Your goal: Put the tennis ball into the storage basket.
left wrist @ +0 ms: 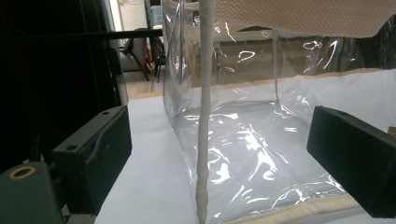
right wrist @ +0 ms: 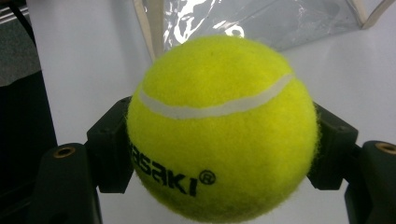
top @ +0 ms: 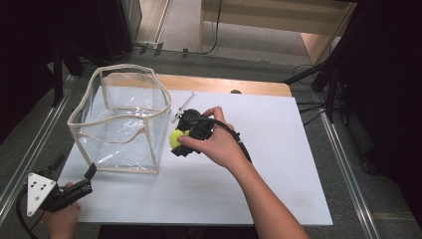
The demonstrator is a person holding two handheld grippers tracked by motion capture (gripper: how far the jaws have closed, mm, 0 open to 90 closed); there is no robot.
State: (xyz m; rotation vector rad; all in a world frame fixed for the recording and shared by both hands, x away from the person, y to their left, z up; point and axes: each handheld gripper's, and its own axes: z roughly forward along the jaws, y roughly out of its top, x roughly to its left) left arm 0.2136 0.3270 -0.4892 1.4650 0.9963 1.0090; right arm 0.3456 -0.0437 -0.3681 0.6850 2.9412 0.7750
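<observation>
Right gripper [top: 180, 141] clenching yellow tennis ball [right wrist: 219, 128] beside clear plastic bin [top: 122, 122]. Left gripper [top: 88, 178] resting jaws spread, facing bin corner, gripping nothing.

The high view looks forward and down from the person's side, taking in the whole white surface [top: 209, 194], with the clear bag [top: 122, 119] at its left. The left gripper view sits low at the near-left corner, facing along its two black fingers [left wrist: 95, 149] at the bag's corner seam, very close. The right gripper view looks past a tennis ball [right wrist: 222, 128] pressed close to the lens, toward the same bag's lower edge. All three views share the bag and the white surface.
</observation>
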